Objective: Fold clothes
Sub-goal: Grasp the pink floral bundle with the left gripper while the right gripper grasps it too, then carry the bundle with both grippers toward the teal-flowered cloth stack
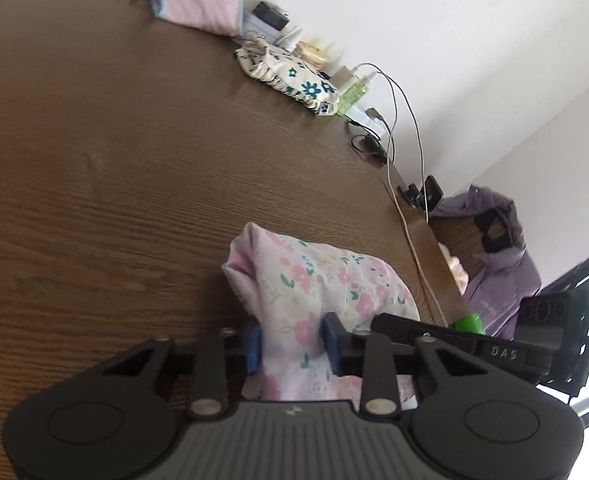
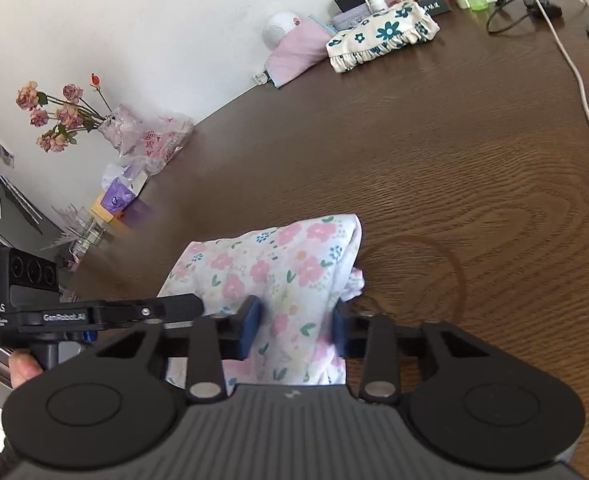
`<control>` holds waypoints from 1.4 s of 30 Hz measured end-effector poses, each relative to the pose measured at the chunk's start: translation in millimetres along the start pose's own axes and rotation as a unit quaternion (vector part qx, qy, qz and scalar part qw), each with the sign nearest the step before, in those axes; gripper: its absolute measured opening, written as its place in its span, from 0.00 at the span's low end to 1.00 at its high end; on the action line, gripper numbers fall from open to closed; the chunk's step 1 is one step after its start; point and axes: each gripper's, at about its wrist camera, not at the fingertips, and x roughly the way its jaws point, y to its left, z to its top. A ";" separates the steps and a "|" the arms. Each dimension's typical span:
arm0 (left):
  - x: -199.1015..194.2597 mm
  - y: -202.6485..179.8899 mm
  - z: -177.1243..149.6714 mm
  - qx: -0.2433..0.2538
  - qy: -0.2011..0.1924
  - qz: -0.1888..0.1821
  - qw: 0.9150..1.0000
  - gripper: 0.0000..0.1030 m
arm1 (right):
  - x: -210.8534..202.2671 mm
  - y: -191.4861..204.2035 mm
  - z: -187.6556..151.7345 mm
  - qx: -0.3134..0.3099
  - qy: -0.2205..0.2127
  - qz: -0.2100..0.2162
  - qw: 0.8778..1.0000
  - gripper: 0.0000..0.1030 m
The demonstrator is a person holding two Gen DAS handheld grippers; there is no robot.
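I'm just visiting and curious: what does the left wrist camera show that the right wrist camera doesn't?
Left only: a purple jacket hanging past the table end, and a green object near it.

Right only: dried roses in wrapping, a purple tissue pack, and a hand on the left gripper's handle.

Both: the wooden table, the pink floral garment with each gripper, left and right, closed on it, the blue-flowered cloth, the folded pink cloth, the white cable.

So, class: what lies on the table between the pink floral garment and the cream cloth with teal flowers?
Only bare wooden table lies between the pink floral garment and the cream cloth, clearest in the right wrist view.
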 end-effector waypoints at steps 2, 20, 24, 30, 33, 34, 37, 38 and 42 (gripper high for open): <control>0.8 3.1 1.1 -0.016 -0.001 -0.005 1.000 0.21 | 2.5 1.0 1.2 0.002 0.003 0.003 1.000 0.20; 21.1 -20.7 42.8 0.019 -0.029 0.005 0.999 0.15 | 5.8 -0.9 59.7 -0.018 -0.007 0.002 1.000 0.15; 38.7 -18.8 52.5 0.018 -0.019 0.010 1.000 0.15 | 13.9 -11.3 69.6 -0.014 -0.004 -0.008 1.000 0.15; 60.6 -19.7 68.0 0.029 -0.018 0.024 0.999 0.15 | 30.8 -25.2 83.8 -0.020 0.000 -0.031 0.999 0.15; 73.6 -21.4 83.5 0.046 -0.017 0.032 0.998 0.16 | 37.8 -28.5 94.2 -0.031 -0.007 -0.044 0.999 0.15; 79.2 -20.7 89.7 0.050 -0.016 0.035 0.998 0.16 | 40.1 -29.9 98.1 -0.032 -0.010 -0.049 0.998 0.15; 94.7 -20.8 108.6 0.057 -0.018 0.042 0.997 0.16 | 50.8 -38.1 115.0 -0.031 -0.018 -0.061 0.998 0.16; 99.9 -22.4 114.3 0.065 -0.021 0.048 0.997 0.16 | 54.2 -39.8 120.6 -0.032 -0.021 -0.066 0.997 0.16; 120.3 -25.9 136.7 0.084 -0.031 0.065 0.994 0.17 | 69.4 -49.0 144.0 -0.034 -0.031 -0.083 0.995 0.16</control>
